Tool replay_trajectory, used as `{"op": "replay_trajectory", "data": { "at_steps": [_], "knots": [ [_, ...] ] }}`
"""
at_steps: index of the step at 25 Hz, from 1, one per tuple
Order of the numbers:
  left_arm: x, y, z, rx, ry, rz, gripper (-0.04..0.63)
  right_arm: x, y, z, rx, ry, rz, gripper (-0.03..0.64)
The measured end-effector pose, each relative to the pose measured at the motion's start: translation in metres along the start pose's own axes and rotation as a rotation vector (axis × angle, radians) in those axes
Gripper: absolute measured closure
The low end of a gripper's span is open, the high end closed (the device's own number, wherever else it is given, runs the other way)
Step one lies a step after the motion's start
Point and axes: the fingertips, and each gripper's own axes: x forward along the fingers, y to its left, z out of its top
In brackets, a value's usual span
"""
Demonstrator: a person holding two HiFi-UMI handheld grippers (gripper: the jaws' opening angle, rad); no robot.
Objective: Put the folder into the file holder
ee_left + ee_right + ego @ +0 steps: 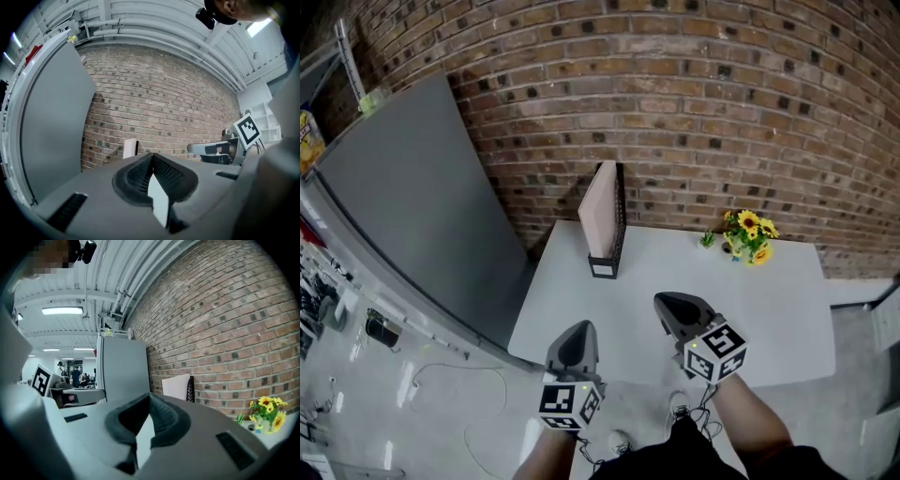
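While flat folder stands in black mesh file holder | white tabletop

Your views are evenly bright; ceiling lamp glows upper left, edges bow, near jaws blur.

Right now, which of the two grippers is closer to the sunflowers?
The right gripper. It is out over the white table on the sunflowers' side, while the left gripper sits near the table's front edge, farther away.
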Motion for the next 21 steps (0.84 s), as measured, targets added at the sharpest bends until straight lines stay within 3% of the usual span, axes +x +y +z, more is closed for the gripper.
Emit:
{"op": "replay_trajectory", "data": {
  "at_steps": [21],
  "knots": [
    [-0.004, -0.008, -0.004, 0.003, 0.007, -0.047, 0.589, -0.019, -0.005, -0.005, 0.013, -0.011, -0.067, 0.614]
  ]
}}
